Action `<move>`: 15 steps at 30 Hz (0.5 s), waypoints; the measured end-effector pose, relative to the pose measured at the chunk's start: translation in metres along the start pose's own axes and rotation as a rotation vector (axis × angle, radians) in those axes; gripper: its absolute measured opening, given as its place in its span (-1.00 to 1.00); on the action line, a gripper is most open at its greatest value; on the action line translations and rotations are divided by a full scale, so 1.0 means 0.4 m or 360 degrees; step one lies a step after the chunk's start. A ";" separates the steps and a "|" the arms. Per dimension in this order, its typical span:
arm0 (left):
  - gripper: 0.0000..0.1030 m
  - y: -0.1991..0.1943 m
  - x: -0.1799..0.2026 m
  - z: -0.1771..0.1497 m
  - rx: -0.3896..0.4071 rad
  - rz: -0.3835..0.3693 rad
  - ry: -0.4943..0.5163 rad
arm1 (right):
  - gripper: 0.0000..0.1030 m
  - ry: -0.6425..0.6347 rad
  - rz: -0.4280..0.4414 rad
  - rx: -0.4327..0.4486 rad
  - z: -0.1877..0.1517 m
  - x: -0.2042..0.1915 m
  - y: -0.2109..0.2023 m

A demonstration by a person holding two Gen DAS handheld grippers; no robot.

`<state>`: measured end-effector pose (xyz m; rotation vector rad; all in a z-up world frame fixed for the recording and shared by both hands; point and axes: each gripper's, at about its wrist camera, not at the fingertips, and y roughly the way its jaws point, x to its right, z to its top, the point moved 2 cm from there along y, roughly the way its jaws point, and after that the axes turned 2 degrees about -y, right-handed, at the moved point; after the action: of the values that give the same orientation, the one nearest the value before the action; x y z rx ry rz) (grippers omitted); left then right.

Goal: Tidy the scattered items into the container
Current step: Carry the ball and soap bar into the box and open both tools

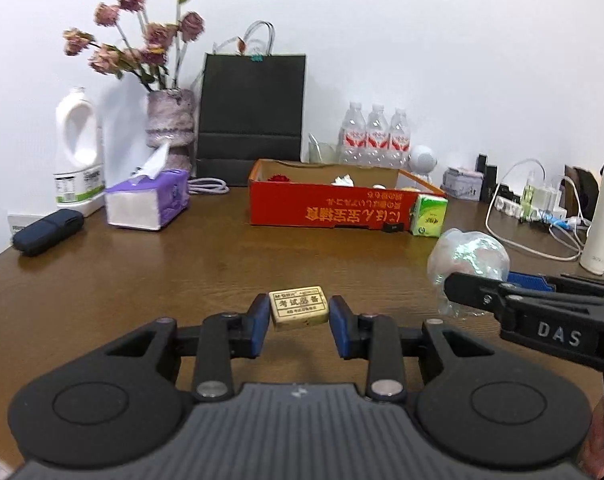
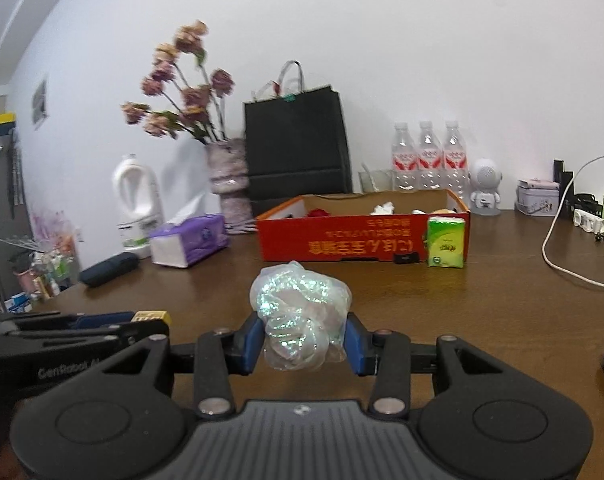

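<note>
Left wrist view: left gripper (image 1: pixel 300 316) clamps eraser (image 1: pixel 299 308); right gripper (image 2: pixel 302 340) clamps plastic wad (image 2: pixel 300 316).

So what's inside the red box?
Inside the red box a red flower and crumpled white tissue peek over the edge. The front wall hides the bottom, so there may be more.

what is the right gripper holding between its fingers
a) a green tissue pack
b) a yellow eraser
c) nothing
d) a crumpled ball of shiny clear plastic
d: in the right wrist view the right gripper has its blue pads pressed on both sides of the crumpled shiny plastic ball, which is lifted above the table; the eraser sits in the left gripper, and the green tissue pack leans on the red box.
</note>
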<state>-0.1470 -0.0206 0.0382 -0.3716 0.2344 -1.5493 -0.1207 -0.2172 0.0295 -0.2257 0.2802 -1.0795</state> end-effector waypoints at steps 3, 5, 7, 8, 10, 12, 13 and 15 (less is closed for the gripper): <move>-0.35 -0.028 -0.023 -0.006 0.0024 0.0026 -0.0039 | -0.20 -0.0019 0.0020 0.0054 -0.004 -0.023 -0.046; -0.35 -0.024 -0.034 -0.006 0.0022 0.0033 -0.0056 | -0.20 -0.0039 0.0020 0.0064 -0.001 -0.033 -0.058; -0.35 -0.011 -0.040 -0.002 0.0023 0.0035 -0.0061 | -0.19 -0.0041 0.0018 0.0069 0.001 -0.034 -0.058; -0.35 -0.001 -0.041 0.002 0.0027 0.0027 -0.0063 | -0.19 -0.0041 0.0010 0.0069 0.003 -0.032 -0.056; -0.36 0.027 -0.038 0.019 0.0031 -0.0007 -0.0058 | -0.19 -0.0034 -0.0008 0.0071 0.009 -0.020 -0.048; -0.35 0.068 -0.029 0.045 0.0027 -0.0036 -0.0039 | -0.19 -0.0018 -0.0033 0.0062 0.022 -0.002 -0.028; -0.35 0.093 -0.023 0.063 0.0029 -0.0046 -0.0031 | -0.19 -0.0003 -0.0036 0.0051 0.033 0.011 -0.013; -0.35 0.157 -0.007 0.113 0.0035 -0.0077 -0.0015 | -0.19 0.0017 -0.0050 0.0032 0.065 0.035 0.028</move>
<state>-0.0719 -0.0153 0.0562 -0.3693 0.2020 -1.5959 -0.0963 -0.2235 0.0489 -0.2071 0.2764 -1.1142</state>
